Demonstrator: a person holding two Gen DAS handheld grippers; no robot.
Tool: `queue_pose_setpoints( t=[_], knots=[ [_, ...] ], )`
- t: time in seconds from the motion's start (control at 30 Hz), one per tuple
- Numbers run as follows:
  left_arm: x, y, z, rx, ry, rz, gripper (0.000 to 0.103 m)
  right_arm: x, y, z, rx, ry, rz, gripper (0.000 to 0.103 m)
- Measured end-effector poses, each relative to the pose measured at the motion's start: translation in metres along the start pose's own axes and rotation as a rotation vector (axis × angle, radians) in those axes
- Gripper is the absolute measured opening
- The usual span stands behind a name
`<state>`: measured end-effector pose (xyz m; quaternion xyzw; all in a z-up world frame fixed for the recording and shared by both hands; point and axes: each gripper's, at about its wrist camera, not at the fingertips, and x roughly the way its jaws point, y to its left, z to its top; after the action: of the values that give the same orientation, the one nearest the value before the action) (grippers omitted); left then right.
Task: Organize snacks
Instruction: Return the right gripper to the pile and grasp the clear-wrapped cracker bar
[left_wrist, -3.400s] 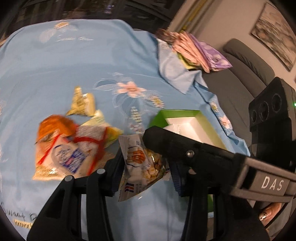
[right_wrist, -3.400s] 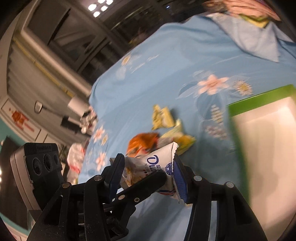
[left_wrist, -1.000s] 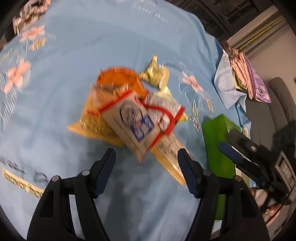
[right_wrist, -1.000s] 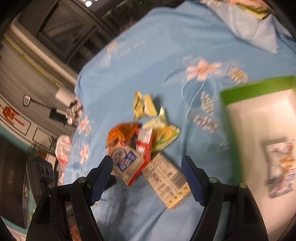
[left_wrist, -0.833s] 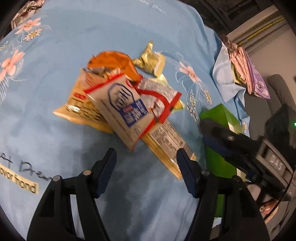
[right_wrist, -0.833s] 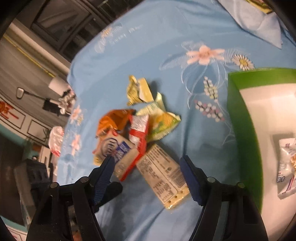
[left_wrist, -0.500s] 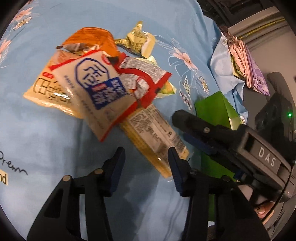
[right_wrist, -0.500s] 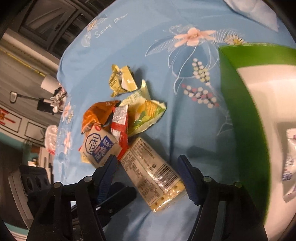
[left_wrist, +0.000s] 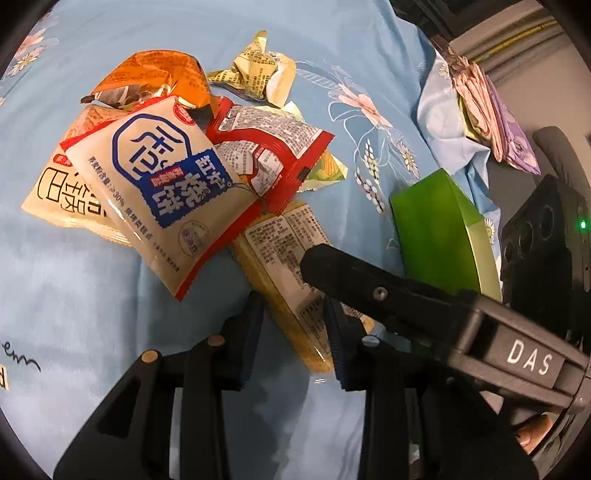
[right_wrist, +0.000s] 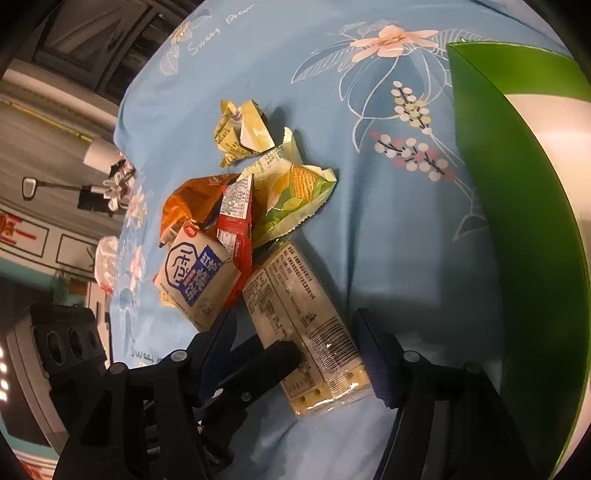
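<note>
A long yellow cracker packet (left_wrist: 291, 269) lies on the blue cloth at the near edge of a snack pile. It also shows in the right wrist view (right_wrist: 306, 328). My left gripper (left_wrist: 293, 325) has closed in around its near end; I cannot tell if the pads press it. My right gripper (right_wrist: 299, 350) is open and straddles the same packet from the other side. A white and blue biscuit pack (left_wrist: 162, 184) lies on top of the pile. The green box (left_wrist: 439, 229) stands to the right.
The pile also holds a red pack (left_wrist: 273, 151), an orange pack (left_wrist: 155, 74), a corn snack bag (right_wrist: 295, 195) and a crumpled yellow wrapper (left_wrist: 258, 70). The green box's wall (right_wrist: 517, 221) is close on the right. Folded cloth and packets (left_wrist: 487, 107) lie beyond.
Both grippers moved from the green box to the snack pile. The left gripper's fingers narrowed around the cracker packet's end. The right gripper stayed open and came down over the packet.
</note>
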<state>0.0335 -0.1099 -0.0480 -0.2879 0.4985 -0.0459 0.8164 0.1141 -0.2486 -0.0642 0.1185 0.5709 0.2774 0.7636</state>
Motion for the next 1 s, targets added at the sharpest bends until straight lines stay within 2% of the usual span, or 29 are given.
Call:
queue_pose_setpoints(
  t=[0.17, 0.33, 0.47, 0.5, 0.53, 0.57, 0.6, 0.7, 0.8, 0.87, 0.93, 1.0],
  knots=[
    [-0.001, -0.003, -0.001, 0.031, -0.005, 0.006, 0.029, -0.001, 0.002, -0.003, -0.012, -0.003, -0.010, 0.065],
    [-0.006, -0.013, 0.002, 0.081, -0.033, 0.012, 0.021, -0.011, 0.014, -0.005, -0.060, -0.037, -0.047, 0.056],
    [-0.011, -0.015, 0.004, 0.068, -0.046, -0.002, 0.018, -0.022, 0.016, -0.004, -0.064, -0.067, -0.019, 0.053],
    [-0.013, -0.016, 0.004, 0.067, -0.052, -0.007, 0.014, -0.025, 0.017, -0.005, -0.066, -0.072, -0.006, 0.052],
    [-0.016, -0.018, 0.004, 0.073, -0.057, -0.045, 0.003, -0.030, 0.019, -0.007, -0.077, -0.078, 0.027, 0.048],
    [-0.019, -0.021, 0.004, 0.073, -0.041, -0.117, 0.000, -0.032, 0.023, -0.008, -0.083, -0.075, 0.073, 0.044],
    [-0.020, -0.024, 0.004, 0.073, -0.042, -0.112, 0.000, -0.036, 0.029, -0.009, -0.102, -0.083, 0.126, 0.044],
    [-0.016, -0.033, 0.005, 0.121, -0.028, -0.003, 0.000, -0.035, 0.037, -0.011, -0.128, -0.092, 0.057, 0.043],
    [-0.018, -0.023, 0.002, 0.080, -0.019, -0.039, 0.001, -0.025, 0.028, -0.008, -0.089, -0.053, 0.026, 0.043],
    [-0.022, -0.016, 0.004, 0.069, -0.032, 0.004, 0.003, -0.025, 0.025, -0.008, -0.078, -0.064, -0.015, 0.043],
    [-0.027, -0.010, 0.005, 0.067, -0.059, 0.048, 0.004, -0.026, 0.022, -0.006, -0.066, -0.066, 0.008, 0.043],
    [-0.030, 0.000, 0.006, 0.047, -0.062, 0.058, 0.011, -0.027, 0.020, -0.006, -0.055, -0.061, 0.021, 0.043]
  ],
)
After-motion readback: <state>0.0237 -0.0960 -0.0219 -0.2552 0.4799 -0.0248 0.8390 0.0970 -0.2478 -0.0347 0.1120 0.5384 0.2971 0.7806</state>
